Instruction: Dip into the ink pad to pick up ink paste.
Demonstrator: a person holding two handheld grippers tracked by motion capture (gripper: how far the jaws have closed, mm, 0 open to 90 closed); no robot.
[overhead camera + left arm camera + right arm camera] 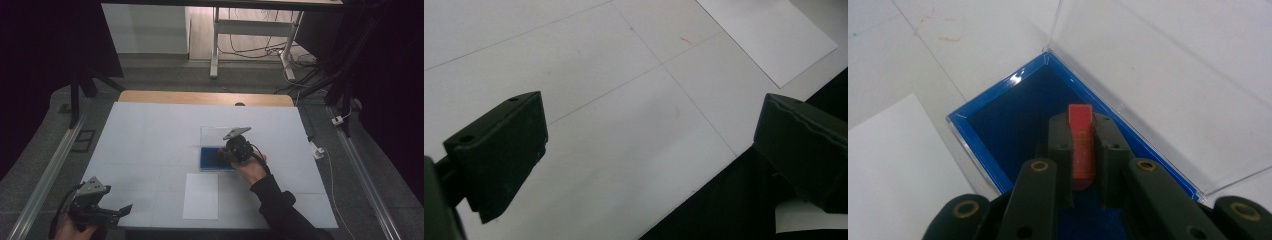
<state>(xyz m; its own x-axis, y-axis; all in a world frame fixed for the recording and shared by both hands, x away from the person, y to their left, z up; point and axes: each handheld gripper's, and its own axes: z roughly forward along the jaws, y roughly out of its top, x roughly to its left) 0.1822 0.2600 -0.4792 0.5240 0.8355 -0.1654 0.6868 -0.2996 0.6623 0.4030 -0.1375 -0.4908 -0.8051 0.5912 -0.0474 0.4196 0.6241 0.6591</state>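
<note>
Right gripper [1082, 150]: clamped on red stamp [1081, 142], poised over blue ink pad [1013, 117] in open clear case [1148, 75]. You press straight down, level, light pressure. Left gripper [649, 155]: jaws apart, idle near white paper [201, 196]; steady the sheet.

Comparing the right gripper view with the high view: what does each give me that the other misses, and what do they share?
The right gripper view alone makes clear that the right gripper has its jaws shut on a thin red piece above the blue box's lining.

The high view alone takes in the left gripper, jaws open, near the table's front left corner, along with the floor and desk frame beyond.

Both show the blue box with its clear lid open, and the white sheet beside it.
</note>
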